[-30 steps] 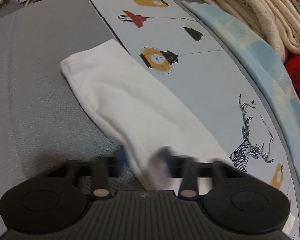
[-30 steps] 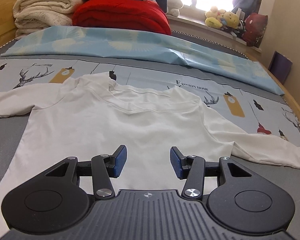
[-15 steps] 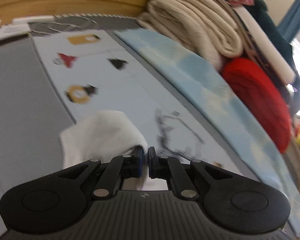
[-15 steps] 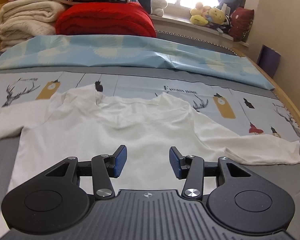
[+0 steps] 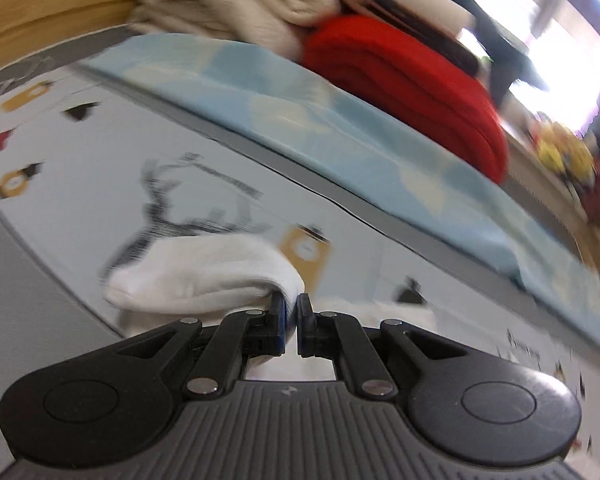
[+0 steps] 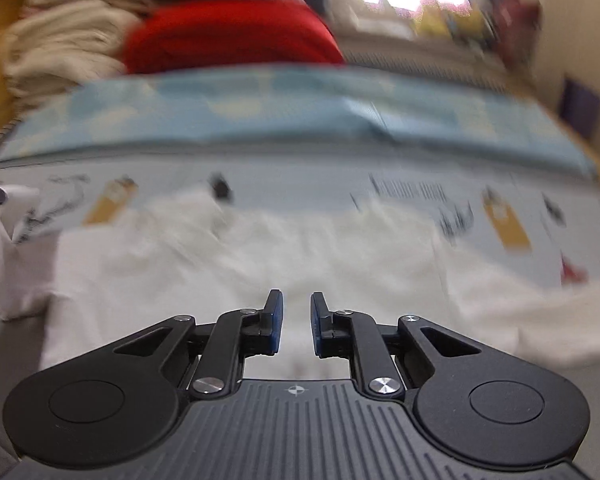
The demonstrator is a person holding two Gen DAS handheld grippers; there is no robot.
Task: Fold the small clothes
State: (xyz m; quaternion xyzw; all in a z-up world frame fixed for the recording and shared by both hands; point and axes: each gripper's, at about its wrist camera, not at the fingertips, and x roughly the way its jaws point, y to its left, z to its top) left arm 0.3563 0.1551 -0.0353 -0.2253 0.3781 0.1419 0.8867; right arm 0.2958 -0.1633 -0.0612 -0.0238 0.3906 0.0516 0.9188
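White cotton sleeve fabric [image 5: 204, 272] is bunching in a soft roll at centre left of the left wrist view, with its end pinched between the blue pads of the left gripper [image 5: 291, 320], whose jaws are pressing nearly together on the cloth. Behind it, the pale grey printed bedsheet [image 5: 100, 152] with deer and lantern motifs is stretching across the middle of the frame, a light blue patterned quilt [image 5: 340, 132] is running diagonally above it, and a folded red blanket [image 5: 412, 84] is sitting in the upper right beside a stack of cream knitted blankets [image 5: 228, 4] at the top.

In the right wrist view, heavily blurred, the white long-sleeved shirt [image 6: 300, 256] is lying spread over the sheet across the middle of the frame, its far sleeve trailing toward the right edge. At the left edge, a lifted fold of the same shirt is hanging from a dark tip that is barely showing. The right gripper [image 6: 296, 320] is hovering over the lower middle of the shirt body, its jaws standing apart with a narrow gap and nothing between them. The red blanket and cream stack are showing at the upper left of that frame.
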